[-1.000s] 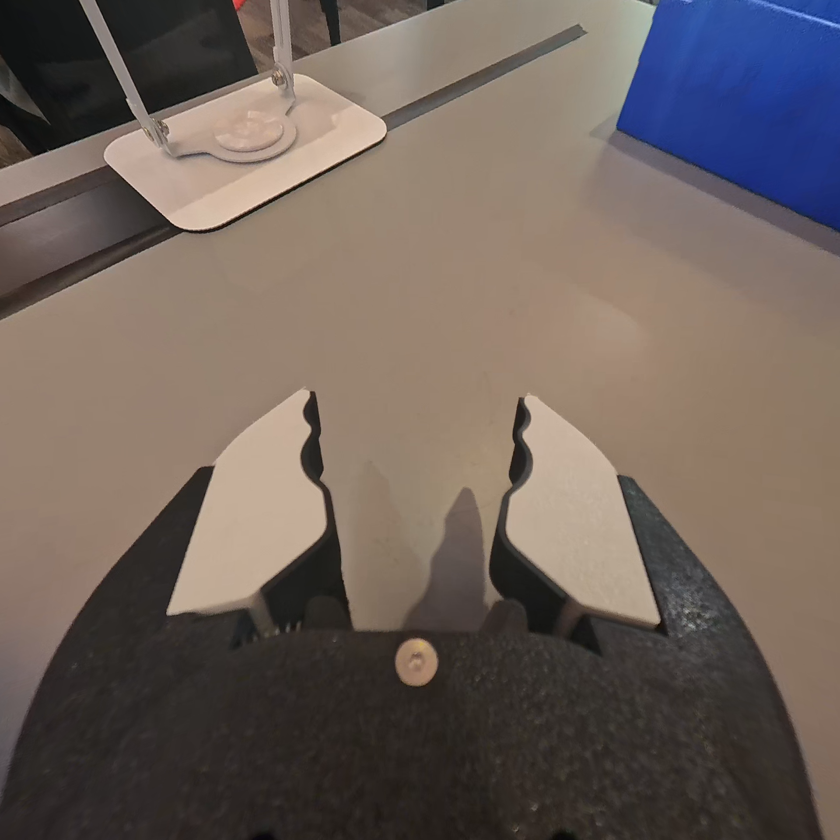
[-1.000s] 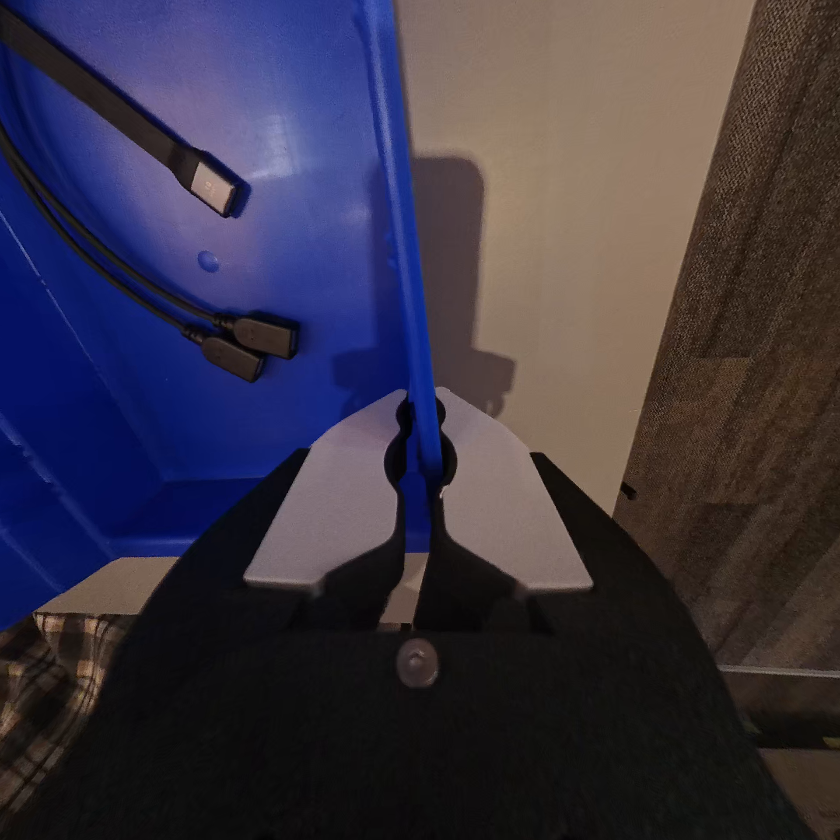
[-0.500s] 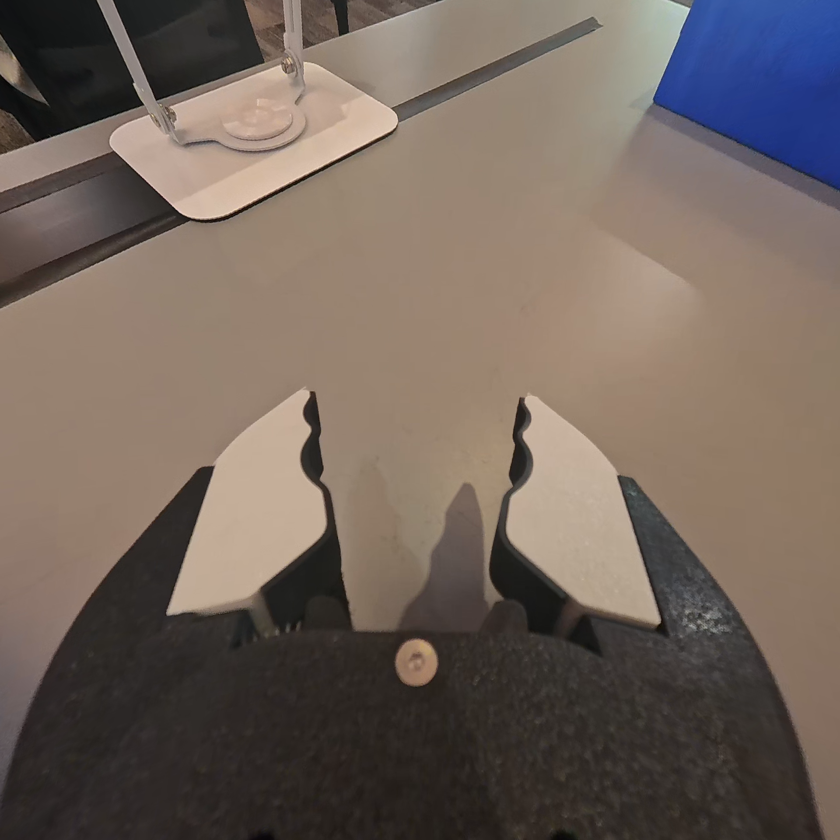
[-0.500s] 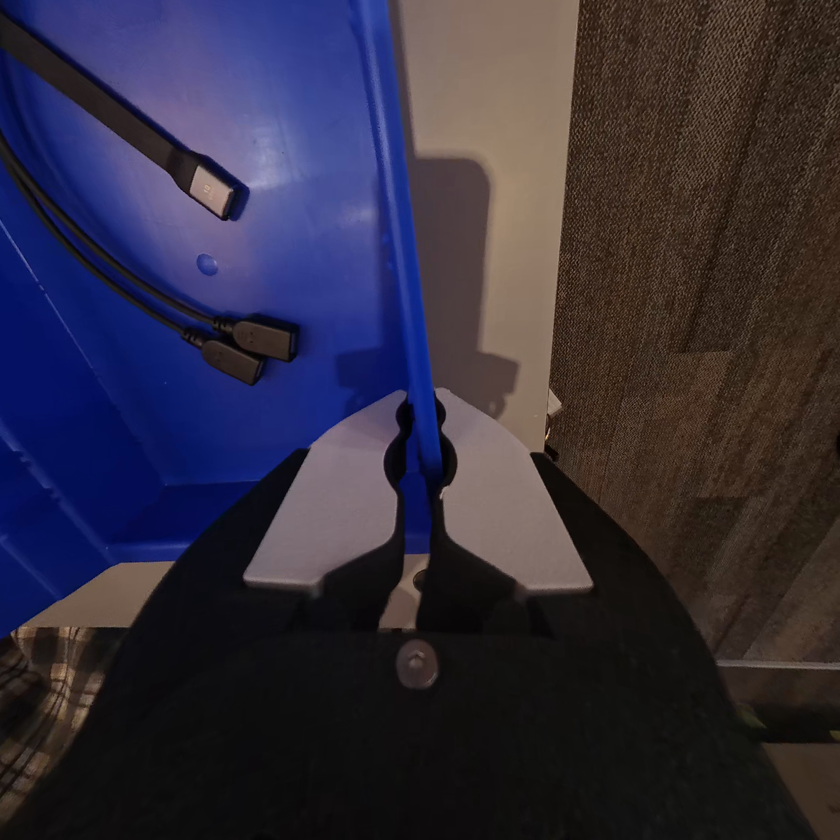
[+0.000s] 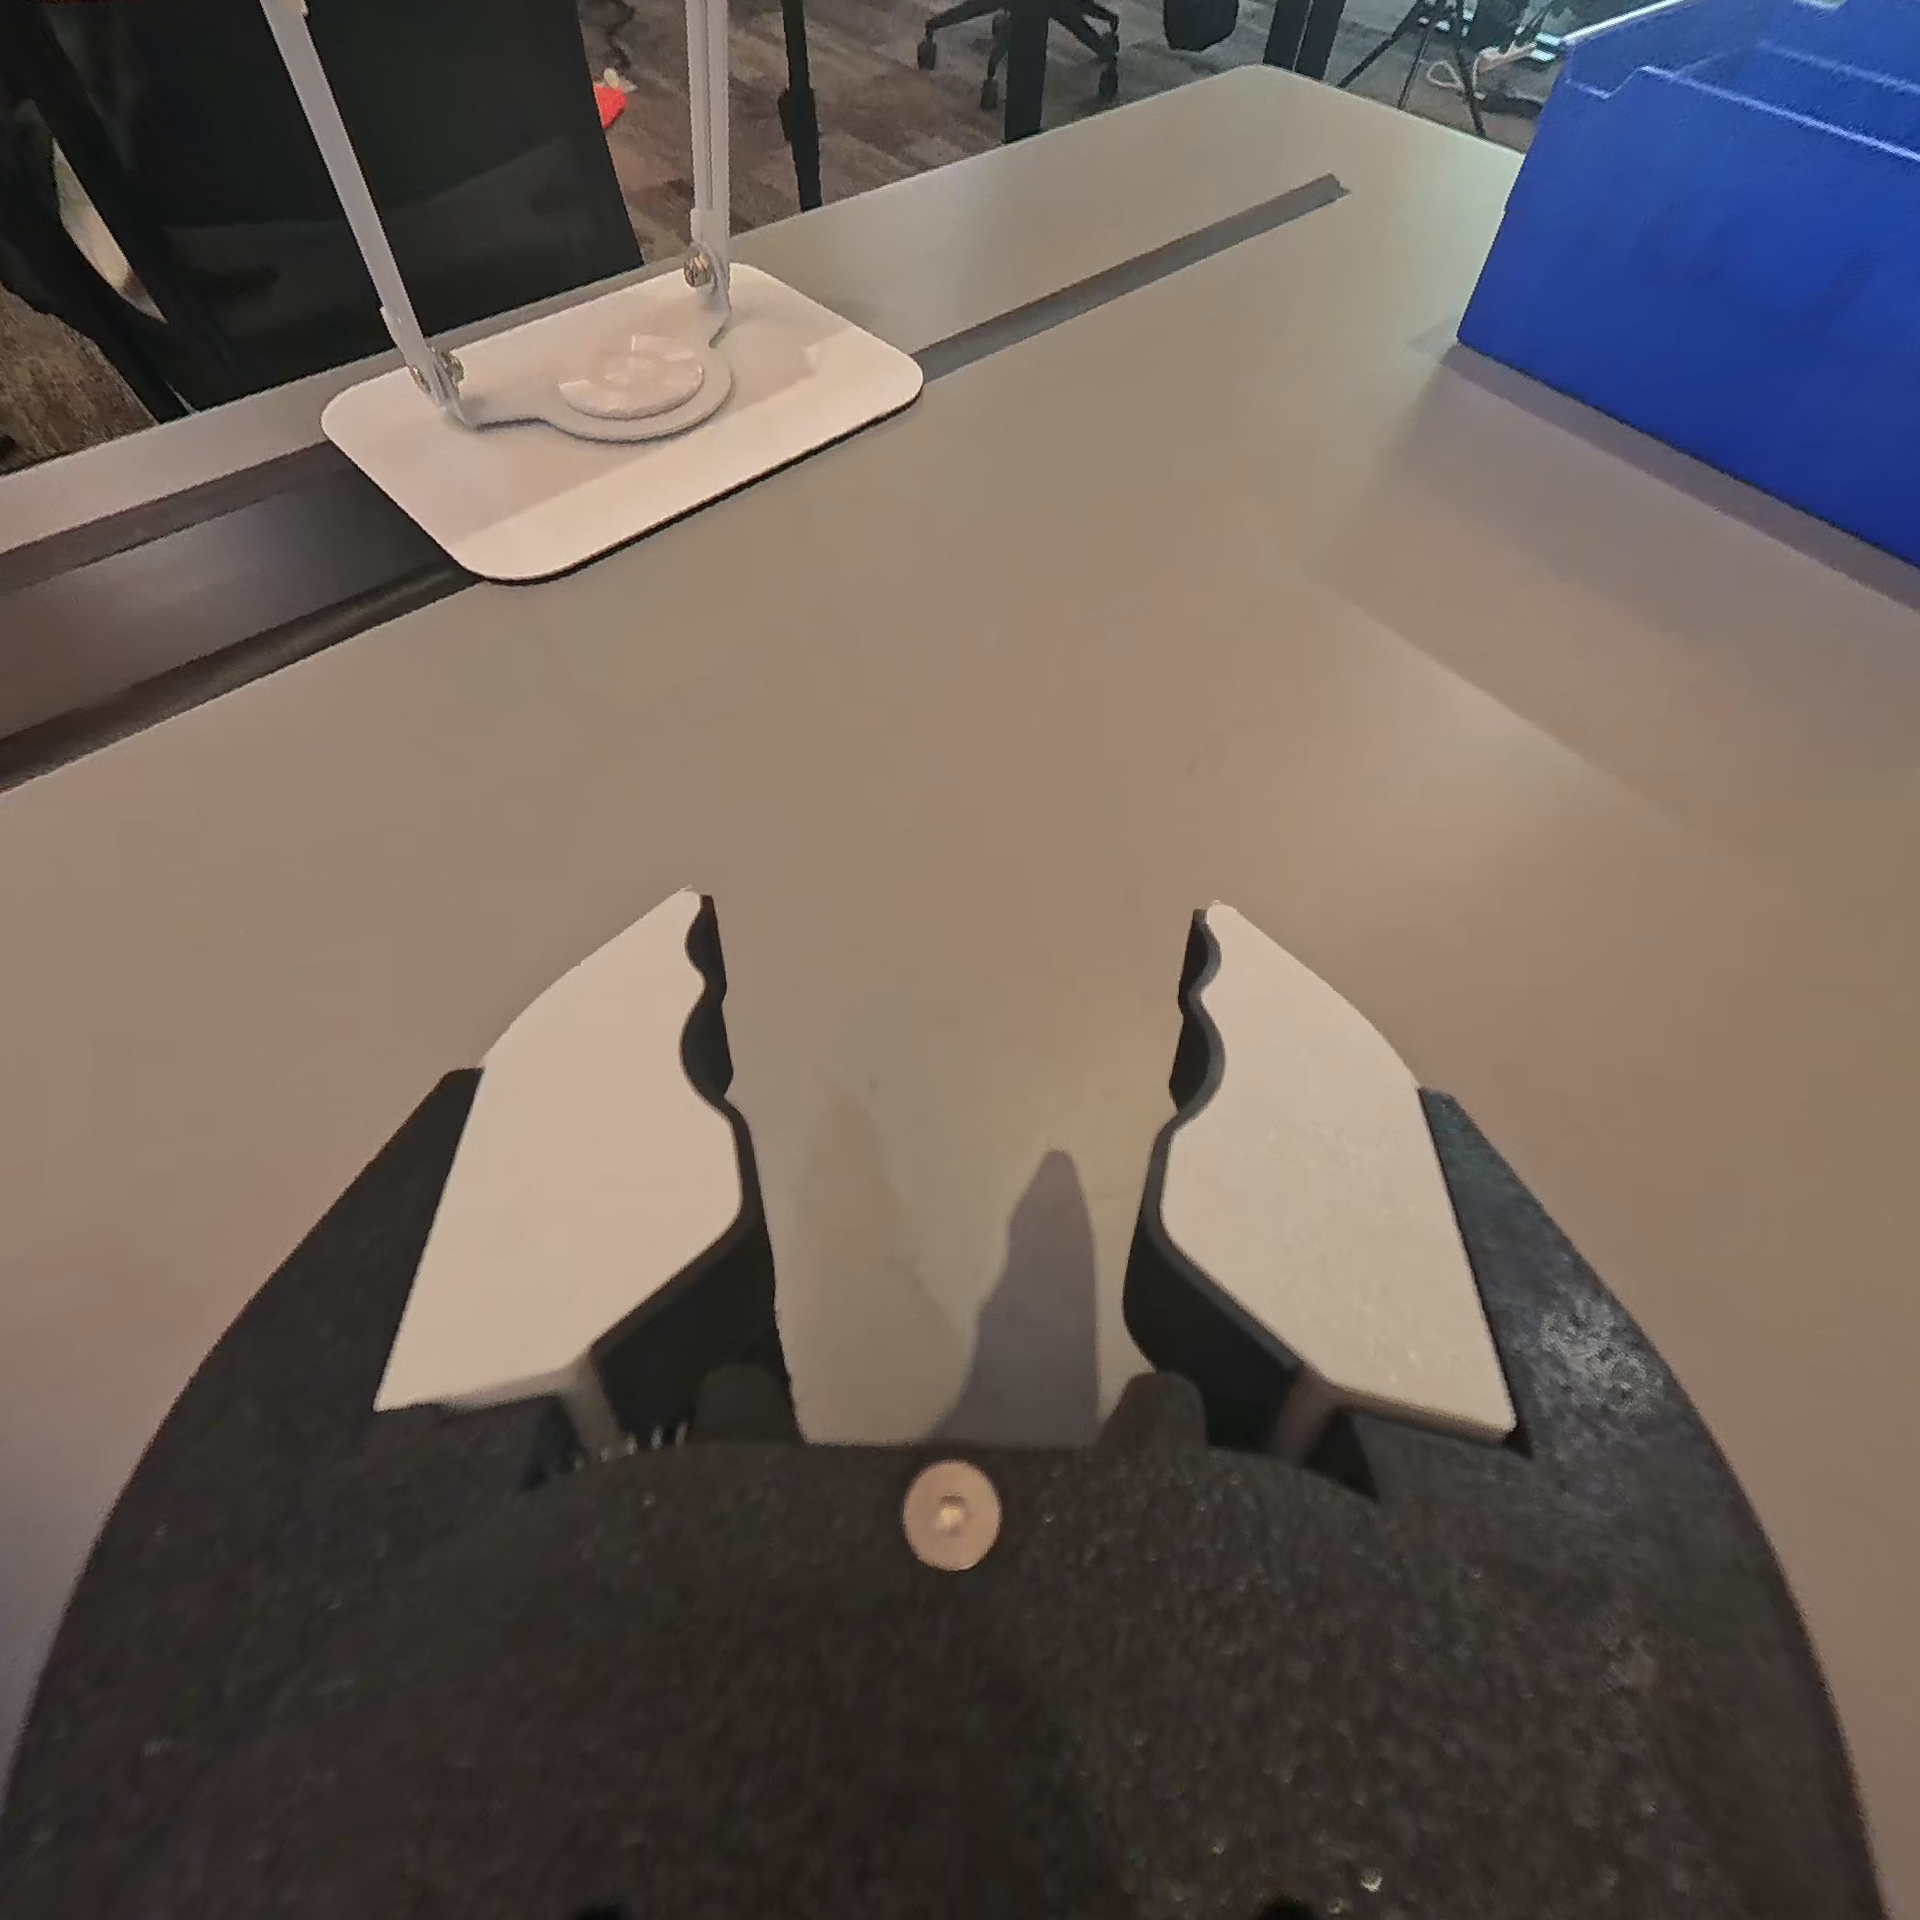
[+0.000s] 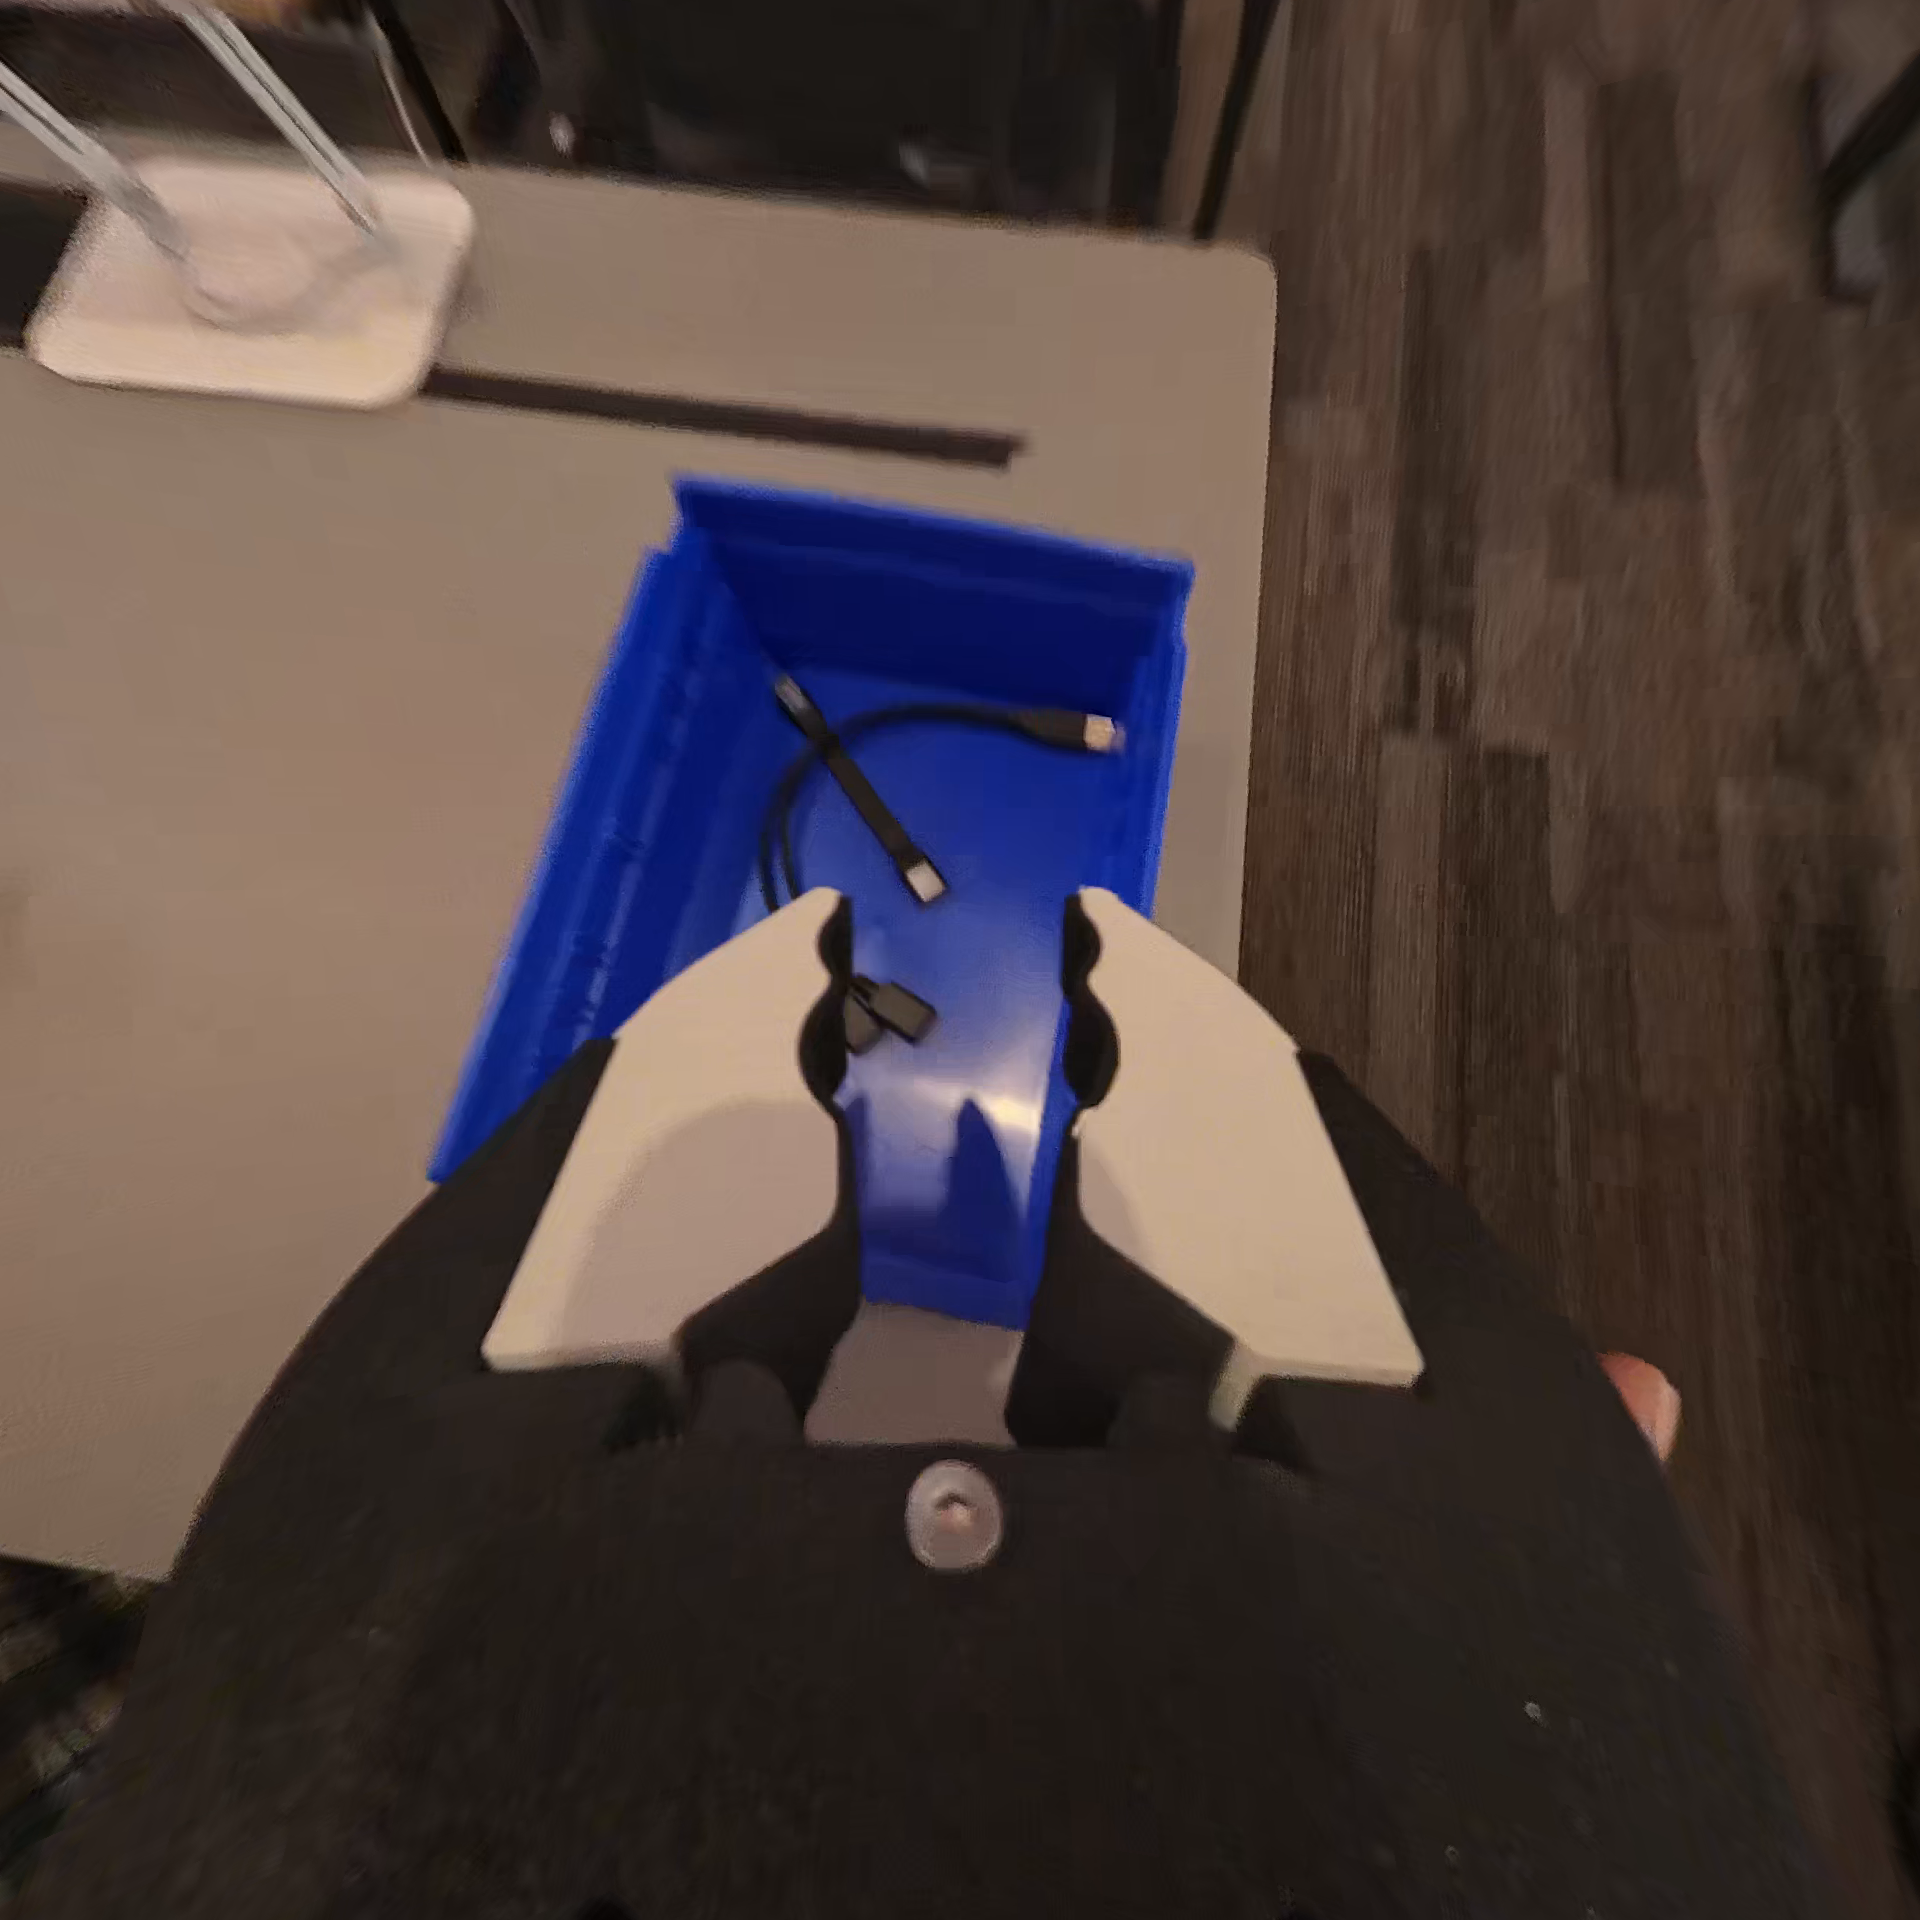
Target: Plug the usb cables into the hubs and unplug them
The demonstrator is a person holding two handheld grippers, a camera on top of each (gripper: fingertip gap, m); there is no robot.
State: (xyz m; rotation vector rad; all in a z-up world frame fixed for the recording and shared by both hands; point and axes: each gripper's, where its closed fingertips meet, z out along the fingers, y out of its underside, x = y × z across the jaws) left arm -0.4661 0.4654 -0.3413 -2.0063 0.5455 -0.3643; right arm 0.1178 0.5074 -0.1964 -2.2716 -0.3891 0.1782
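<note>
A blue bin stands on the grey table near its right edge; its side also shows in the left wrist view. Inside lie a short flat black USB cable and a round black cable with plugs at its ends. My right gripper is open and empty, held above the bin's near end. My left gripper is open and empty, low over bare table left of the bin. No hub is in view.
A white lamp base with two thin arms stands at the table's back, also in the right wrist view. A dark slot runs across the table. The table's right edge drops to a wood floor. Chairs stand behind. Across from one pair of fingers to the other is roughly 60 cm.
My right gripper has let go of the blue bin's wall, opened, and risen well above the bin. The left gripper has tilted up slightly, still open.
</note>
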